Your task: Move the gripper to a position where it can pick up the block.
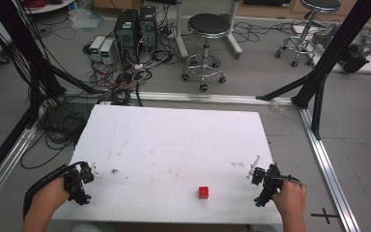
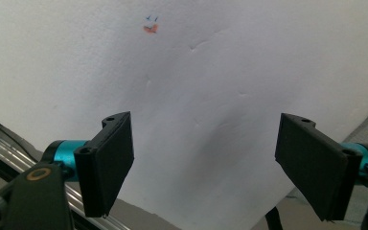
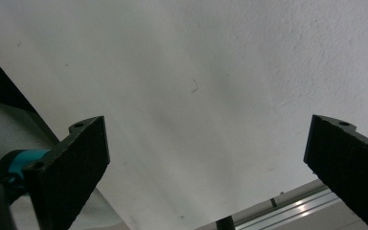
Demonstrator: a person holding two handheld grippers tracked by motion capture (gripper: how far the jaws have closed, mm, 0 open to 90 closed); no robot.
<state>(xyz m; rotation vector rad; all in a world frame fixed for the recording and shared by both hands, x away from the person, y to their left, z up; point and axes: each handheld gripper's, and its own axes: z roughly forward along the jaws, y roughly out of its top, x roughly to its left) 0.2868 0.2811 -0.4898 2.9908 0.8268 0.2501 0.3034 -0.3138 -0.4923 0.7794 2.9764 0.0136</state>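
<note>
The right gripper (image 1: 260, 180) sits at the near right edge of the white tabletop (image 1: 174, 140). Its jaws are wide apart and hold nothing. The left gripper (image 1: 84, 181) sits at the near left edge, jaws wide apart too, with nothing in them.

A small red block (image 1: 203, 192) lies on the tabletop near the front edge, between the two grippers. It is closer to the right gripper, off to that gripper's left. The block looks about square, so it has no long side to line up with. I see no boxes or bowls on the tabletop.
</note>
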